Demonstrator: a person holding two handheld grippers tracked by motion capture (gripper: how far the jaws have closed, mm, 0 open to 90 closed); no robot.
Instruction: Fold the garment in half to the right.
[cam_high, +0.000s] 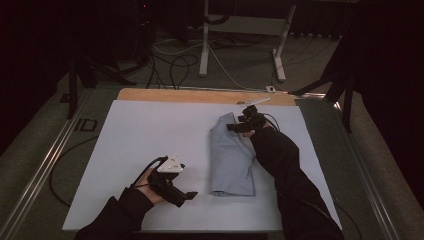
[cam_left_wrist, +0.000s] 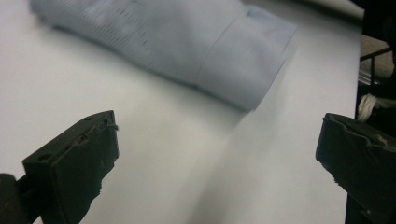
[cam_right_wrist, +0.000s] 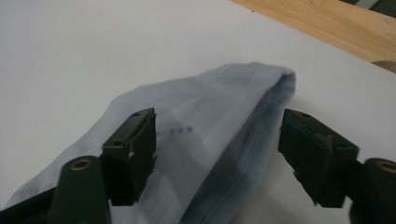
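In the high view, a folded light-blue shirt (cam_high: 231, 157) lies on the white sheet (cam_high: 140, 135) that covers the counter, a little right of the middle, its long side running away from the person. The right gripper (cam_high: 239, 125) is at the shirt's far end, above its upper right corner. The left gripper (cam_high: 187, 196) hovers over bare sheet near the front edge, just left of the shirt's near end and apart from it. A strip of wooden counter (cam_high: 200, 96) shows beyond the sheet.

In the left gripper view, the jaws stand wide apart with nothing between them. The shirt's cuffed end lies farther off on the sheet.

In the right gripper view, the jaws are apart, one on each side of the shirt's raised folded edge. Whether they touch the cloth cannot be told.
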